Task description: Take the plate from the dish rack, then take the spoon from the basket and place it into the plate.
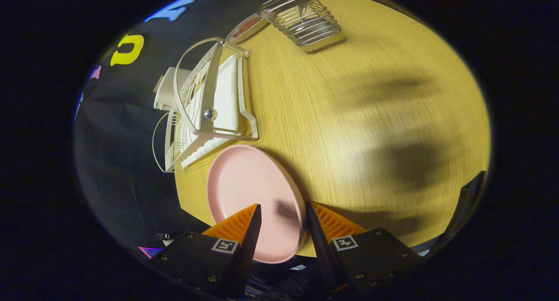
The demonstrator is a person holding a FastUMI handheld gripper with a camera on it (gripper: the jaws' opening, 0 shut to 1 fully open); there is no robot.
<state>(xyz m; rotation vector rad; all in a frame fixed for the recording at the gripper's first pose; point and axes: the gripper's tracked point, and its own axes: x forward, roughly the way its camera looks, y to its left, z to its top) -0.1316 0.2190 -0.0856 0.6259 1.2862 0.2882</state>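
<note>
The plate (253,196) lies flat on the table (358,117), just near of the white rack (209,104), with its near part between the fingers of the claw (283,213), which stands released, not pressing it. The plate step looks done. Next comes the spoon (302,6) in the far wire basket (305,21), which calls for a long reach across the table.

A staged kitchen corner in a recording booth: wood-grain tabletop (371,95), white dish rack (209,108), wire basket (305,21), pink plate (253,196), and black cloth wall (122,161) hanging right behind.
</note>
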